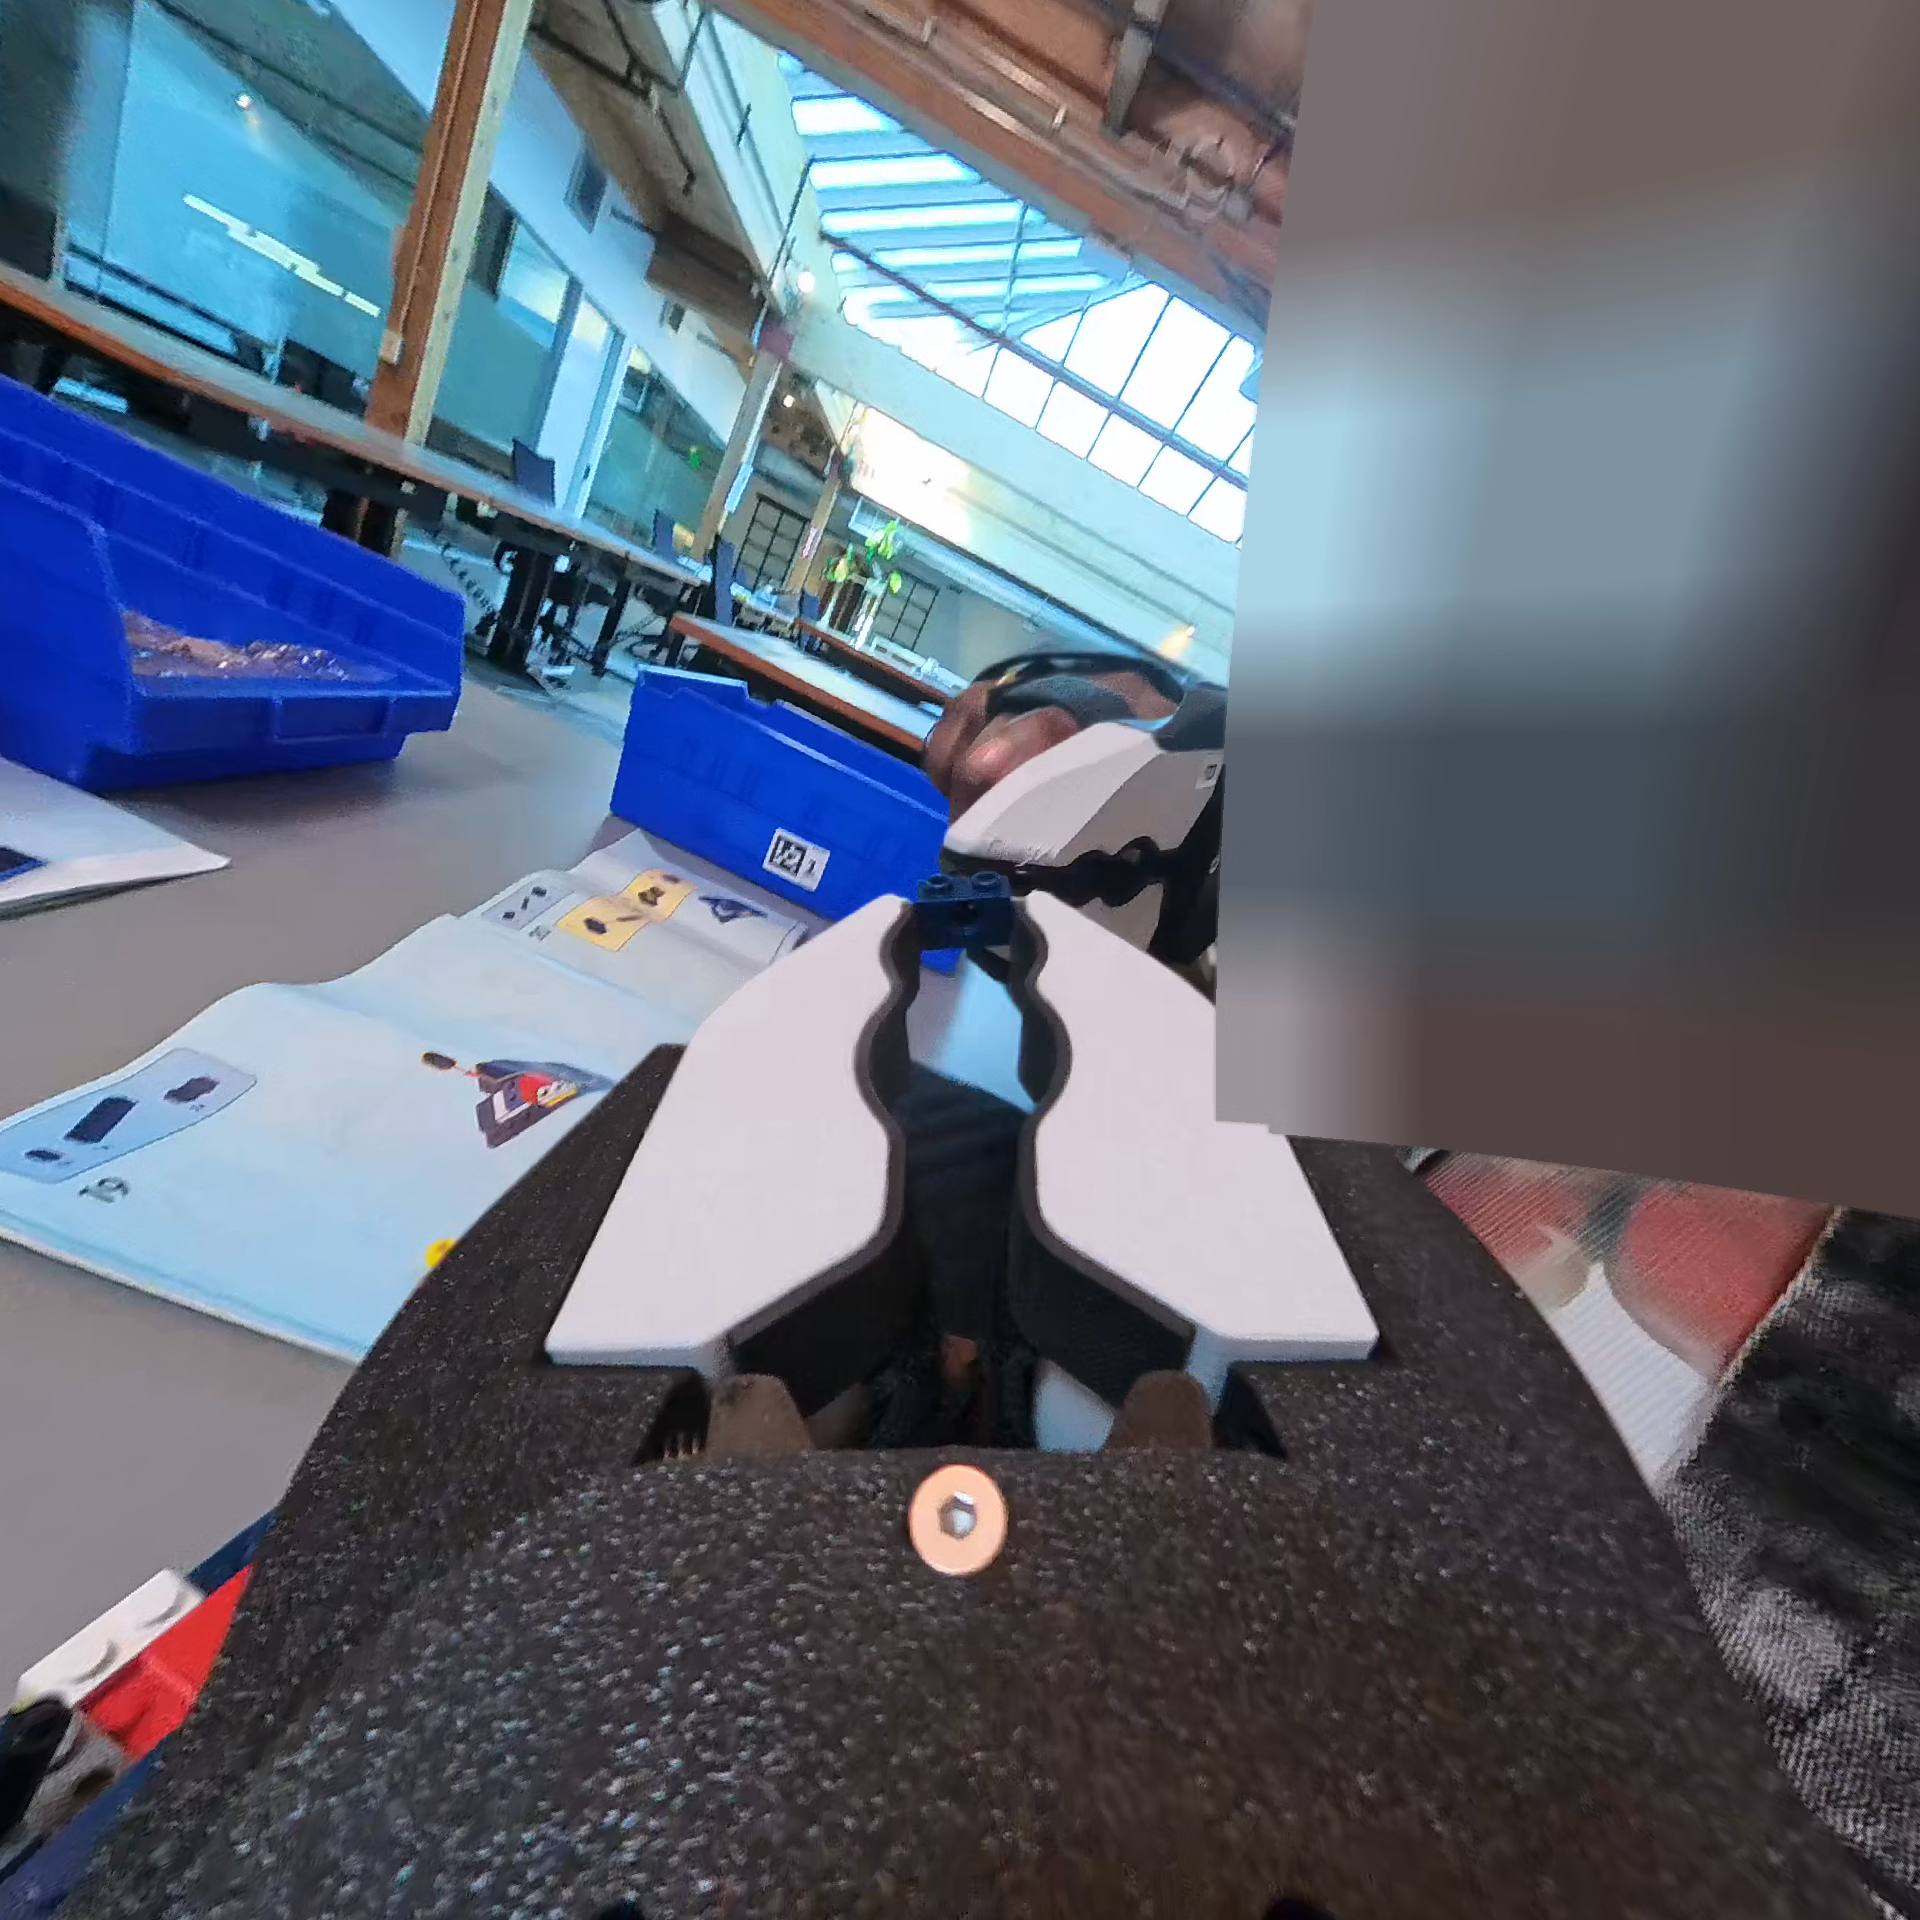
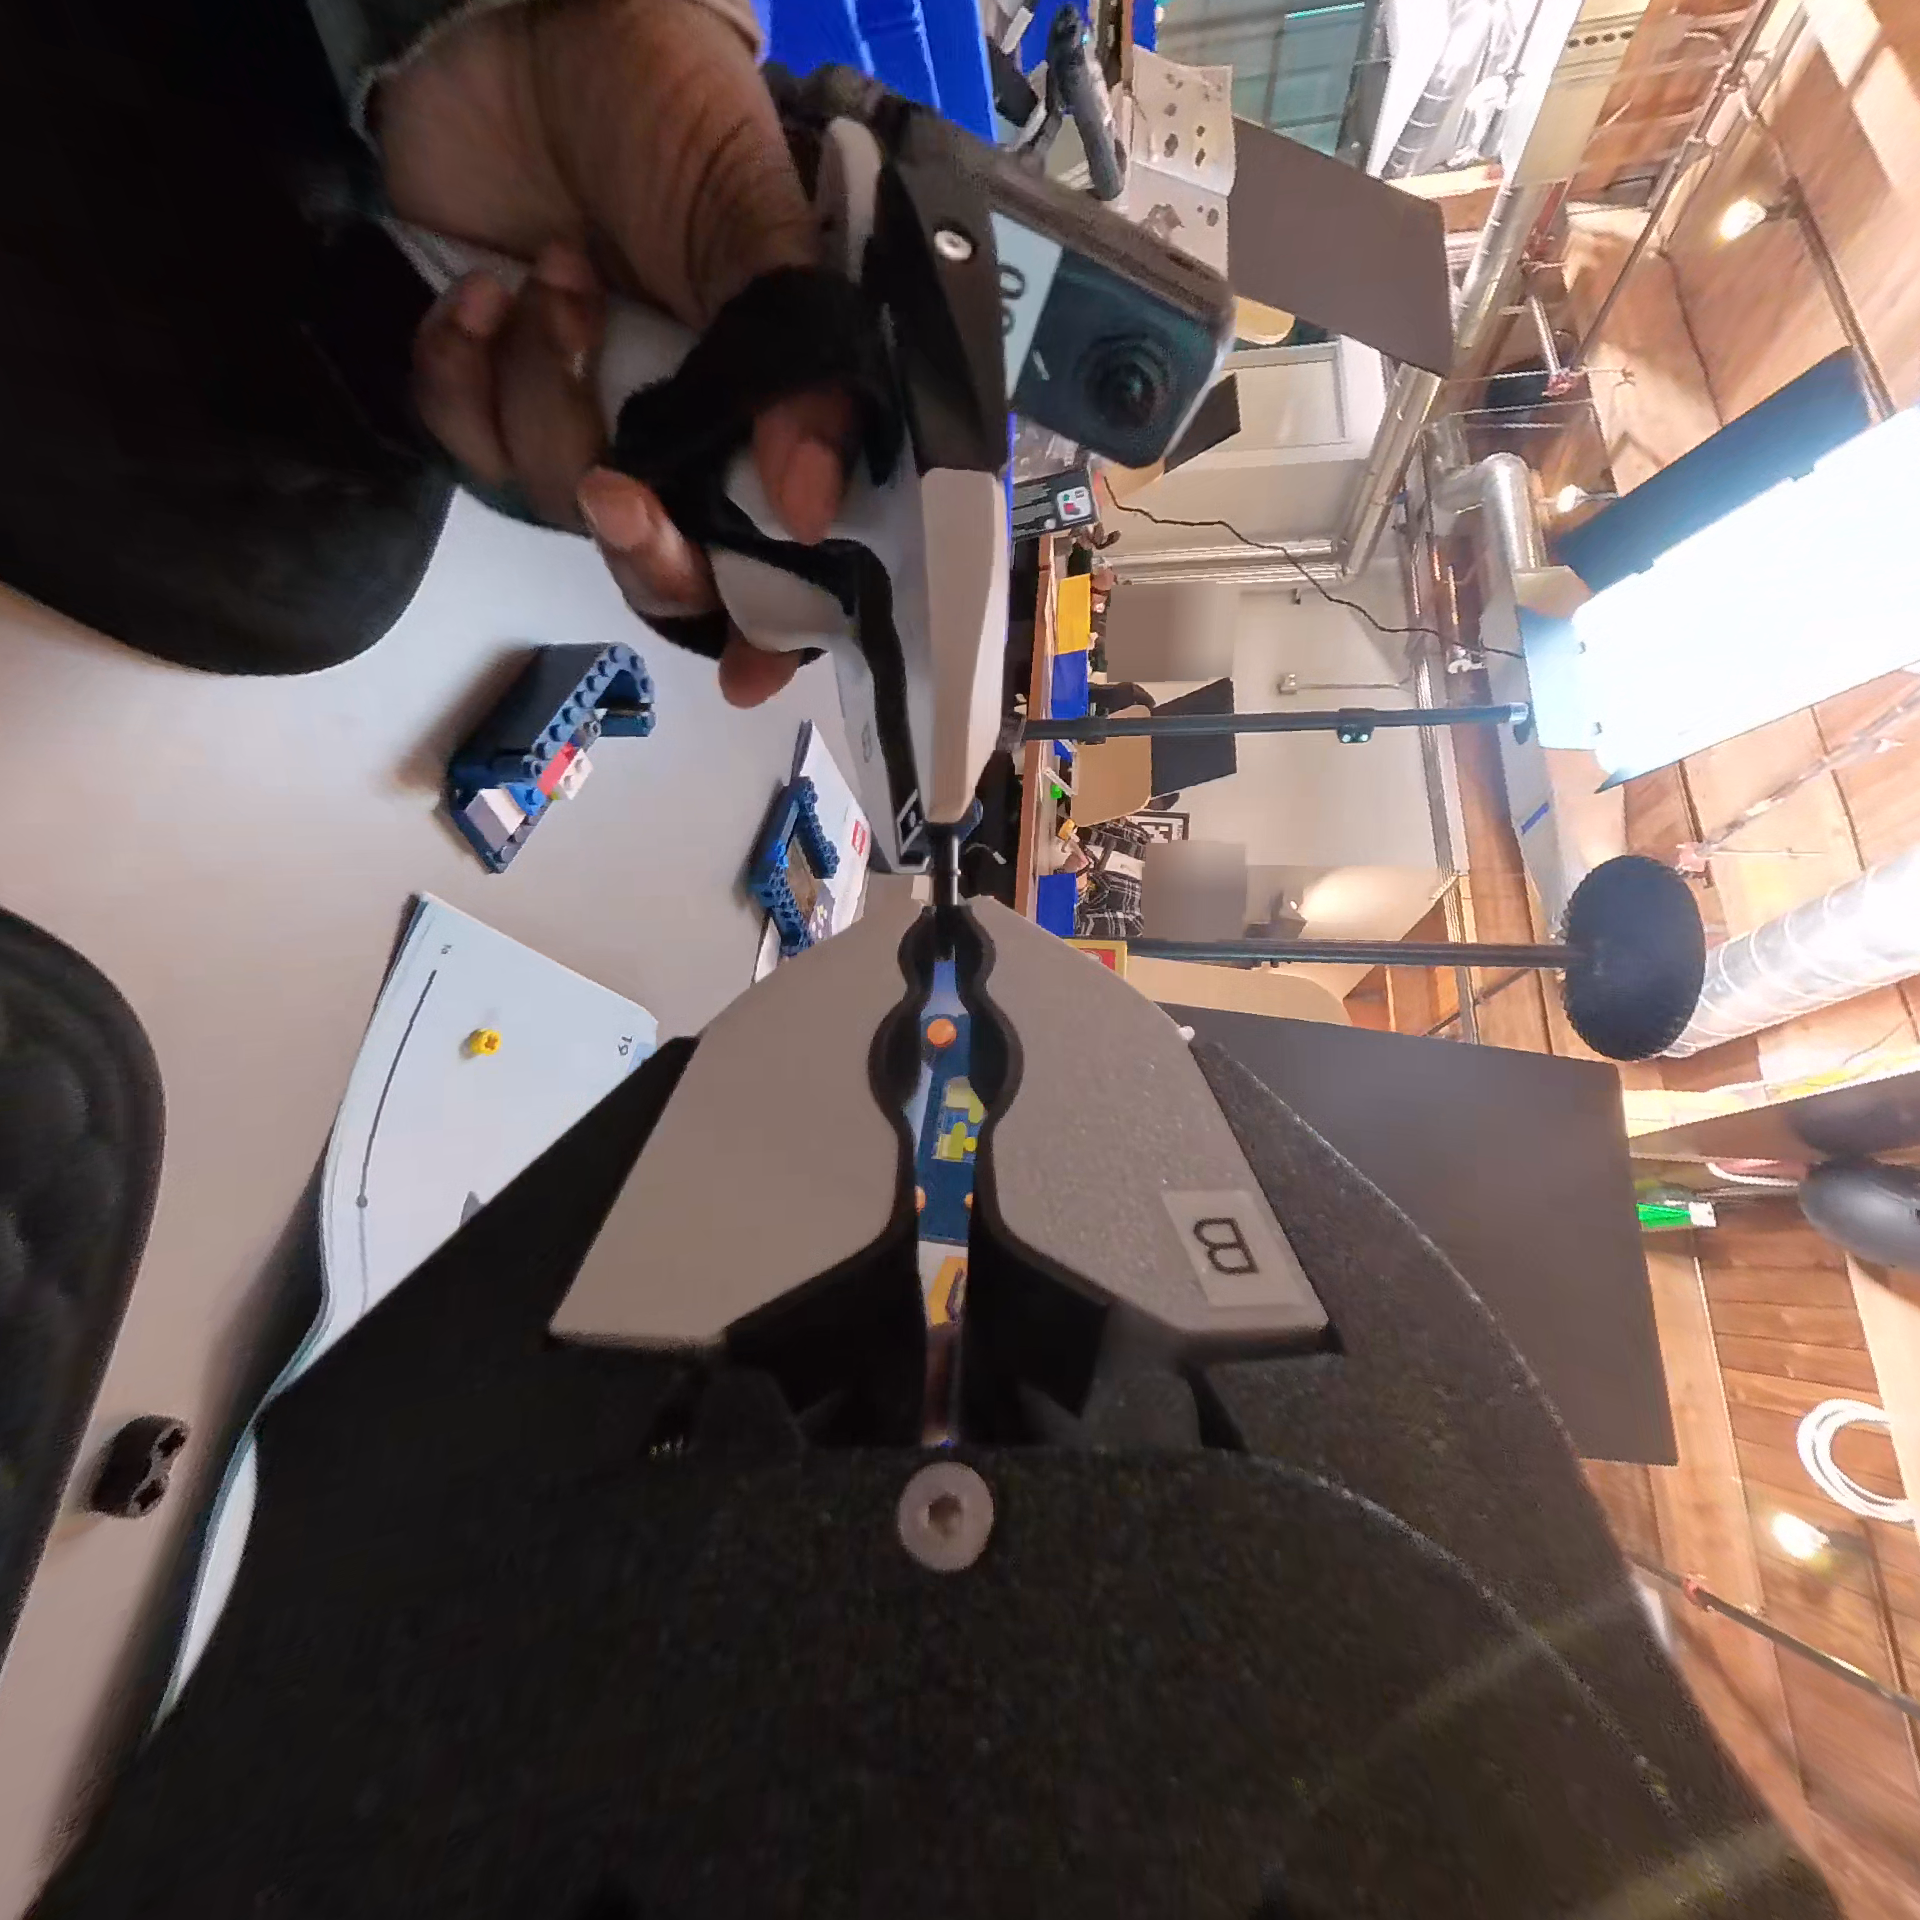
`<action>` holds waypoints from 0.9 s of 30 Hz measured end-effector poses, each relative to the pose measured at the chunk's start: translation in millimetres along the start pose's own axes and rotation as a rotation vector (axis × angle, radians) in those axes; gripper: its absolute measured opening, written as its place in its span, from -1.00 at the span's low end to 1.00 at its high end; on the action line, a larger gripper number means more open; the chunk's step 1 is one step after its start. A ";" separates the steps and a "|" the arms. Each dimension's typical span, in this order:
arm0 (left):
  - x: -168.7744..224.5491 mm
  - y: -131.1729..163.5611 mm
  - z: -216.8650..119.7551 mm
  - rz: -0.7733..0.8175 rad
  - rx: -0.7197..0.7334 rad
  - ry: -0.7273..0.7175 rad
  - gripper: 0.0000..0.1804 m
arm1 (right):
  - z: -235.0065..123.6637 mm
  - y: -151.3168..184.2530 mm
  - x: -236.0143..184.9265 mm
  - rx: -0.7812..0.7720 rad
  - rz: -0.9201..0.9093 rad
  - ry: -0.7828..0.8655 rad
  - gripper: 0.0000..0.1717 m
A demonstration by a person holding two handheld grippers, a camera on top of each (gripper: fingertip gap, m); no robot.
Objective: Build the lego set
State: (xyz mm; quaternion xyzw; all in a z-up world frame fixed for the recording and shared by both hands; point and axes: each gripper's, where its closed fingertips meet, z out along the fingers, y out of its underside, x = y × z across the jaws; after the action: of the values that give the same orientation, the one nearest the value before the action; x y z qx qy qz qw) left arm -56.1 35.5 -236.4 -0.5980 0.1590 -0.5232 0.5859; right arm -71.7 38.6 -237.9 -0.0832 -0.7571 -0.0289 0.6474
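My left gripper (image 1: 966,920) is shut on a small dark blue brick (image 1: 964,912) with two studs and a side hole, held at its fingertips above the table. In the right wrist view, my right gripper (image 2: 948,920) is shut on a thin black pin (image 2: 947,876). The pin's far end meets the tip of the left gripper's fingers (image 2: 956,644), where a bit of the blue brick (image 2: 974,814) shows. A hand (image 2: 623,343) holds the left gripper. In the left wrist view the right gripper's fingers (image 1: 1070,800) sit just behind the brick.
Two blue bins (image 1: 208,623) (image 1: 779,790) stand on the grey table beyond an open instruction booklet (image 1: 312,1143). A part-built blue brick model (image 2: 551,748), a blue frame piece (image 2: 800,862), a small yellow piece (image 2: 482,1041) and a black connector (image 2: 135,1465) lie on the table. Less than 4 cm separates the two grippers' tips.
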 end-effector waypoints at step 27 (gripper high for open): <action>-16.3 21.3 -8.4 0.065 -0.131 -0.129 -0.82 | -31.9 62.5 -74.1 0.030 0.967 -0.326 -1.00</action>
State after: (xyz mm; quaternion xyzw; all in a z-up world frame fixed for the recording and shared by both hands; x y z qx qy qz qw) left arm -60.5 38.5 -264.1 -0.6621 0.1741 -0.4528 0.5711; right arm -19.4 88.7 -309.8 -0.4181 -0.7234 0.2985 0.4614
